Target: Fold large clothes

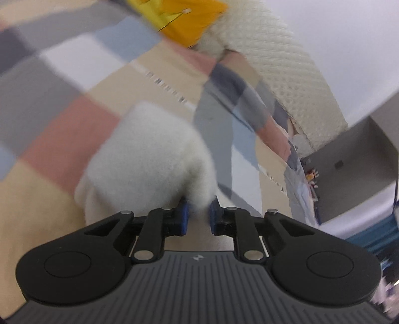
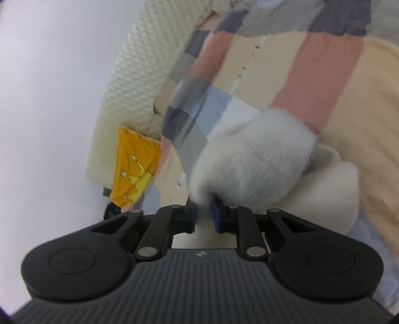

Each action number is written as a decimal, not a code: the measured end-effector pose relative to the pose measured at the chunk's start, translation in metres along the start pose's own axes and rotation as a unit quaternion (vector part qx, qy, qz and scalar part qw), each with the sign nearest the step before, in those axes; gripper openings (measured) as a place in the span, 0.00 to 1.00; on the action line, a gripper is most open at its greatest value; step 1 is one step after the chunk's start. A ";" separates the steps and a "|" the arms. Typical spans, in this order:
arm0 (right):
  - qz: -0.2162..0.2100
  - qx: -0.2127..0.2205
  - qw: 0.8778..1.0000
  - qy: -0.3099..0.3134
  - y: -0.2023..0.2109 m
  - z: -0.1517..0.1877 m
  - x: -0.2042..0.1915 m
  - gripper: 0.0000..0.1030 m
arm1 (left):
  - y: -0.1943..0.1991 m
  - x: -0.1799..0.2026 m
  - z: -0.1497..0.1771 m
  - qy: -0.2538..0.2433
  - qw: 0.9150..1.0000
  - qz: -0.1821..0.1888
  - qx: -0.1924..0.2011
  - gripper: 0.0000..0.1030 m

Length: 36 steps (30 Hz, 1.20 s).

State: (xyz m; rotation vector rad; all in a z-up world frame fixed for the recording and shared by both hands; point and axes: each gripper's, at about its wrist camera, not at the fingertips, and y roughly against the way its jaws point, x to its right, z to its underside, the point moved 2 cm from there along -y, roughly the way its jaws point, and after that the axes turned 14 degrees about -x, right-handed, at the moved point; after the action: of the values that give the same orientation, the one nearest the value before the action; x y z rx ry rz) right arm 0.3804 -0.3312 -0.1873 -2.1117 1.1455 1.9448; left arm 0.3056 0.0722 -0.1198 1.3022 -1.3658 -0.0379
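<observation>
A fluffy white garment (image 1: 147, 159) fills the middle of both wrist views, bunched into a soft mass that lies on a patchwork bedspread (image 1: 62, 104) and, in the right wrist view (image 2: 251, 159), spills rightward into a thicker cream fold. The left gripper (image 1: 198, 211) has its blue pads closed to a narrow gap with a tuft of the white fleece pinched between them, the rest of the garment rising just beyond the fingertips. The right gripper (image 2: 205, 211) is likewise drawn nearly together on the garment's lower edge, fleece pressed between its blue pads. Both views are blurred, so the garment's outline is hard to make out. The bedspread, in blocks of pink, beige, grey, blue and white, spreads under and around the garment (image 2: 299, 62). At its far edge stands a cream quilted headboard (image 1: 286, 62), seen also in the right wrist view (image 2: 129, 87), and a yellow-orange cushion (image 1: 189, 20) rests against it on the bed (image 2: 136, 169). Beyond the headboard is a pale wall (image 1: 349, 37).
</observation>
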 end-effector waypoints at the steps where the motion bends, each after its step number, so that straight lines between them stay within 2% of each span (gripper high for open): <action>1: -0.001 -0.002 1.000 -0.001 0.000 0.005 0.002 0.17 | -0.001 -0.005 0.000 0.004 1.000 0.007 -0.002 0.19; 4: 0.002 0.001 1.000 -0.006 0.006 0.019 0.001 0.17 | 0.007 -0.017 0.010 0.003 1.000 0.017 -0.005 0.19; 8: 0.026 0.001 1.000 -0.013 0.016 0.036 -0.002 0.17 | 0.016 -0.035 0.028 0.028 0.999 0.035 -0.013 0.19; 19: 0.082 -0.003 0.988 -0.128 0.031 0.096 0.018 0.22 | 0.038 -0.104 0.085 0.077 0.993 0.081 -0.041 0.21; 20: 0.084 -0.006 0.987 -0.135 0.029 0.100 0.018 0.27 | 0.039 -0.109 0.088 0.084 0.992 0.088 -0.042 0.26; 21: 0.085 -0.013 0.986 -0.140 0.025 0.103 0.017 0.32 | 0.040 -0.114 0.090 0.092 0.990 0.094 -0.044 0.39; 22: 0.085 -0.020 0.986 -0.145 0.021 0.107 0.016 0.45 | 0.041 -0.118 0.091 0.098 0.990 0.095 -0.046 0.49; 23: 0.083 -0.025 0.985 -0.151 0.017 0.110 0.016 0.62 | 0.042 -0.121 0.091 0.102 0.989 0.095 -0.049 0.65; 25: 0.084 -0.025 0.984 -0.158 0.008 0.117 0.013 0.78 | 0.042 -0.125 0.092 0.106 0.987 0.110 -0.050 0.72; 27: 0.084 -0.029 0.982 -0.165 -0.006 0.122 0.010 0.80 | 0.037 -0.127 0.092 0.113 0.983 0.130 -0.060 0.82; 28: 0.083 -0.029 0.981 -0.172 -0.011 0.124 0.011 0.80 | 0.034 -0.125 0.090 0.118 0.982 0.135 -0.063 0.83; 32: 0.083 0.010 0.977 -0.194 -0.025 0.121 0.015 0.80 | 0.017 -0.123 0.084 0.138 0.978 0.144 -0.067 0.86; 36: 0.104 0.062 0.966 -0.227 -0.026 0.107 0.031 0.80 | -0.006 -0.126 0.073 0.179 0.971 0.140 -0.073 0.86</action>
State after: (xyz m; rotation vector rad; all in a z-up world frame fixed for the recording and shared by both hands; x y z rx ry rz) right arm 0.3027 -0.2736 -0.2481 -1.4224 1.3794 2.2130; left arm 0.2185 0.1090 -0.2306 0.9318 -1.1972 0.2732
